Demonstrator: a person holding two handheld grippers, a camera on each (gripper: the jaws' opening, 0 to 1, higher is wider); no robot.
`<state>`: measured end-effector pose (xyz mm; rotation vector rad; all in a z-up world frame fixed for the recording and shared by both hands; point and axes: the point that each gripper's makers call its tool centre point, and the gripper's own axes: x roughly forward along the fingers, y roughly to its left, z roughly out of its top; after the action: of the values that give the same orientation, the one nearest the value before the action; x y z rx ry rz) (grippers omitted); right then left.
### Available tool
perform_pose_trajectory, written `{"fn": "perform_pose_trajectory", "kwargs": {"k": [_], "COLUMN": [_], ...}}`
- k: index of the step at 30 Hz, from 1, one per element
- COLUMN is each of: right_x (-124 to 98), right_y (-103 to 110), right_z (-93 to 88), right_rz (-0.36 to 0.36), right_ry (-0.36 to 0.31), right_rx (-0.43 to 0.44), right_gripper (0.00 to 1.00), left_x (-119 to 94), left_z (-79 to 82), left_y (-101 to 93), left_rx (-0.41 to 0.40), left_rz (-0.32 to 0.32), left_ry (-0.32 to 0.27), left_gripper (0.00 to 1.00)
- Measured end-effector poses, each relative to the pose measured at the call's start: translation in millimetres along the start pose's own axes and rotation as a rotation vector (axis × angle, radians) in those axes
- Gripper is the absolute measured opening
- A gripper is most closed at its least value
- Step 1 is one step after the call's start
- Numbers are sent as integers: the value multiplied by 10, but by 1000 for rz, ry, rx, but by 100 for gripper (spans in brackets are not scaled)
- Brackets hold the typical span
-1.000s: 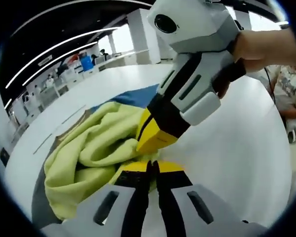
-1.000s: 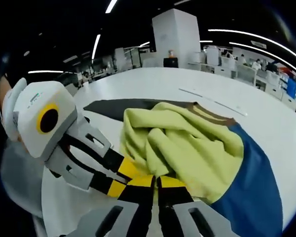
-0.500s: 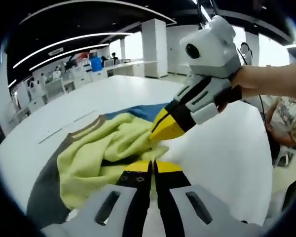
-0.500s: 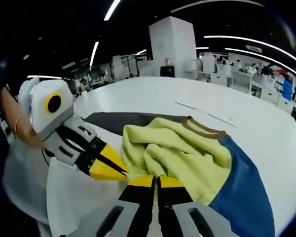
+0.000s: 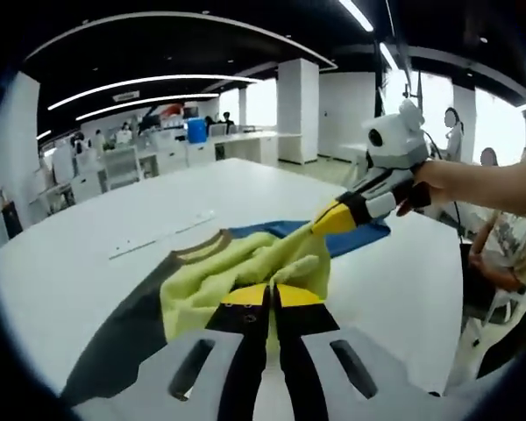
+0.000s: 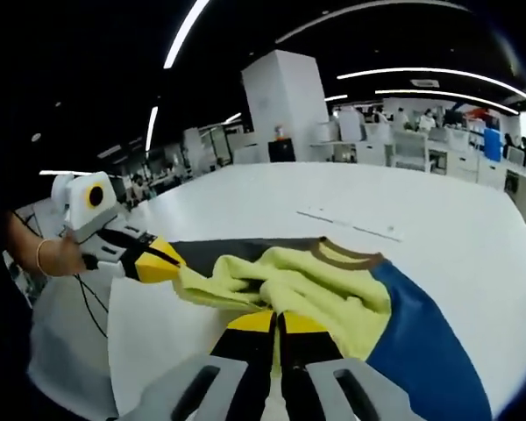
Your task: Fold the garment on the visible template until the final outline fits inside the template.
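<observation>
A yellow-green garment (image 5: 237,272) with a brown collar (image 5: 202,247), a grey sleeve (image 5: 123,333) and a blue sleeve (image 5: 355,239) lies bunched on the white table (image 5: 88,263). My left gripper (image 5: 268,294) is shut on the garment's near edge. My right gripper (image 5: 337,217), held by a hand, is shut on the same edge further right, lifting it. In the right gripper view, the right gripper (image 6: 276,317) pinches the garment (image 6: 307,281) and the left gripper (image 6: 165,263) grips it at the left, with the cloth stretched between them.
A thin grey strip (image 5: 158,239) lies on the table beyond the collar. A person (image 5: 508,254) sits past the table's right edge. Desks, chairs and a white column (image 5: 298,110) stand in the background. A cable (image 6: 92,307) hangs near the left hand.
Both grippers have pulled apart, still shut on the garment's edge, drawing the cloth out between them. The garment looks smaller and further off as both cameras have drawn back.
</observation>
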<state>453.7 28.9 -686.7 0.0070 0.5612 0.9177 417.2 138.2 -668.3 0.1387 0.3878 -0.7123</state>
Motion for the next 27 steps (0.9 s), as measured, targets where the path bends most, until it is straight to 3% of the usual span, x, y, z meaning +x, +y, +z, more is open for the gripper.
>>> {"fn": "perform_pose_trajectory", "kwargs": {"k": [7,15,27], "right_x": [-200,-420,-752], "right_y": [37,152,257], "right_z": [-39,-30,-283], "right_rz": [-33,-41,-108], "right_ry": [19,-12,41], "right_rx": [64,164,212], "right_gripper": [0,0,0], "left_x": [-289,-593,-928], "left_z": [21,-14,-274], "left_y": [23,18,71], "left_rx": [-19,-9,7], "left_rz": [-12,-24,-31], "left_ry": [-26,-41,13], "left_gripper": [0,0,0]}}
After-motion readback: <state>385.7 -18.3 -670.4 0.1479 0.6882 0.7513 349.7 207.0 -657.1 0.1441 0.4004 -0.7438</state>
